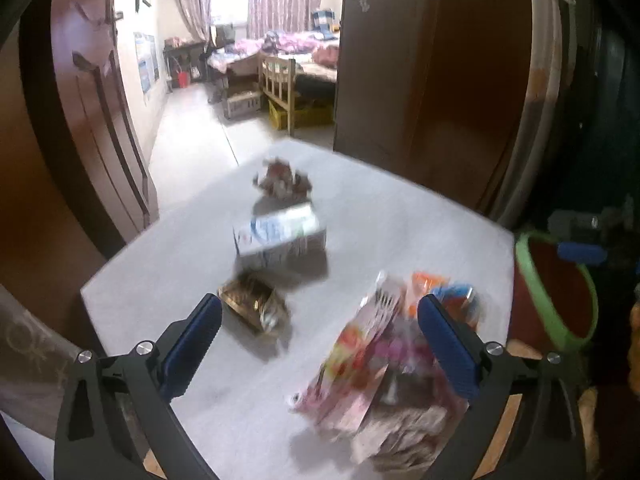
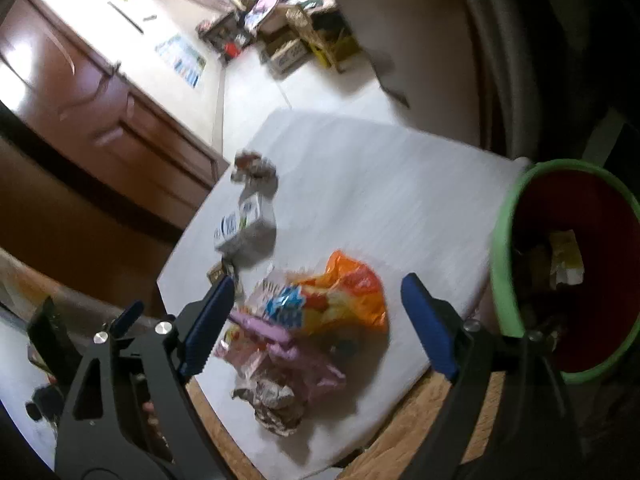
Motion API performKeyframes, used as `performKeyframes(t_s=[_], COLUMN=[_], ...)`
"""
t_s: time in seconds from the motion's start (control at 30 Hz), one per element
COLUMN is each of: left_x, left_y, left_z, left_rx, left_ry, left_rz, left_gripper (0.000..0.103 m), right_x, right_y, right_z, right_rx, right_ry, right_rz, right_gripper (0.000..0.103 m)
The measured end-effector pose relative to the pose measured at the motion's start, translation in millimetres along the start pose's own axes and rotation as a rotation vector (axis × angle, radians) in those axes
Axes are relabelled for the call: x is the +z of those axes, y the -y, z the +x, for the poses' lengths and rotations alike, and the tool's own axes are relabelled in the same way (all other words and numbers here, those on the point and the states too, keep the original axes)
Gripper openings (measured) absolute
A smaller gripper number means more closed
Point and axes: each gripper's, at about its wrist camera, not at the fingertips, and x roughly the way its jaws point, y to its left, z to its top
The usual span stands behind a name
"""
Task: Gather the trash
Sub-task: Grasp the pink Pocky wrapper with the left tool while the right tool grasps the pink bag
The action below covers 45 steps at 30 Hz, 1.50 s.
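Trash lies on a white table top (image 1: 372,220). A pile of pink and orange snack wrappers (image 1: 384,356) sits near the front right; it also shows in the right wrist view (image 2: 320,312). A gold crumpled wrapper (image 1: 254,308), a white and blue carton (image 1: 280,236) and a brown crumpled wrapper (image 1: 282,180) lie in a row toward the far edge. A red bin with a green rim (image 2: 560,276) stands at the table's right edge and holds some trash. My left gripper (image 1: 320,312) is open and empty above the pile. My right gripper (image 2: 318,300) is open and empty over the pile.
A brown door (image 1: 92,120) stands at the left and a dark wardrobe (image 1: 432,64) behind the table. The wooden table edge (image 2: 400,436) shows under the white top. A bedroom with a bed (image 1: 288,64) and boxes lies beyond.
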Motion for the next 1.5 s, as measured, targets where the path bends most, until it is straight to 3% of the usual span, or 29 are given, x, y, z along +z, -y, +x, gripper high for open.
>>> performKeyframes(t_s=[0.17, 0.43, 0.5, 0.57, 0.63, 0.7, 0.83, 1.07, 1.17, 1.3, 1.37, 1.5], left_x=[-18.8, -30.3, -30.9, -31.8, -32.1, -31.7, -32.9, -35.3, -35.7, -37.0, -34.8, -29.5], left_y=[2.4, 37.9, 39.1, 37.7, 34.9, 25.8, -2.2, -34.1, -36.4, -33.9, -31.0, -36.4], left_z=[35.3, 85.9, 89.4, 85.7, 81.1, 73.6, 62.3, 55.5, 53.9, 53.8, 50.5, 42.7], left_rx=[-0.013, 0.063, 0.066, 0.05, 0.054, 0.051, 0.078, 0.118, 0.123, 0.103, 0.12, 0.122], left_ry=[-0.15, -0.254, -0.257, -0.247, -0.248, -0.242, -0.24, -0.255, -0.249, -0.255, -0.238, -0.212], left_rz=[0.046, 0.195, 0.189, 0.16, 0.158, 0.126, 0.035, -0.073, -0.068, -0.07, -0.05, -0.075], left_gripper=[0.093, 0.091, 0.079, 0.053, 0.05, 0.033, 0.033, 0.034, 0.047, 0.052, 0.065, 0.065], right_x=[-9.4, -31.8, -38.9, -44.8, -49.4, -52.3, -51.7, -49.7, -50.0, -41.9, -37.4, -30.2], right_y=[-9.8, -21.0, -19.0, -15.2, -11.1, -10.9, -21.8, -72.1, -102.1, -116.1, -121.4, -147.4], right_z=[12.6, 28.9, 34.8, 39.9, 45.6, 50.5, 59.2, 85.1, 85.4, 87.1, 85.5, 100.4], right_rx=[-0.017, -0.046, -0.052, -0.061, -0.064, -0.066, -0.063, -0.133, -0.118, -0.071, -0.067, -0.121], right_ry=[-0.056, -0.161, -0.189, -0.204, -0.221, -0.232, -0.235, -0.256, -0.217, -0.204, -0.192, -0.245], right_rz=[-0.026, -0.105, -0.109, -0.105, -0.093, -0.096, -0.144, -0.417, -0.561, -0.564, -0.571, -0.744], right_gripper=[0.084, 0.086, 0.086, 0.086, 0.086, 0.086, 0.086, 0.086, 0.086, 0.086, 0.086, 0.091])
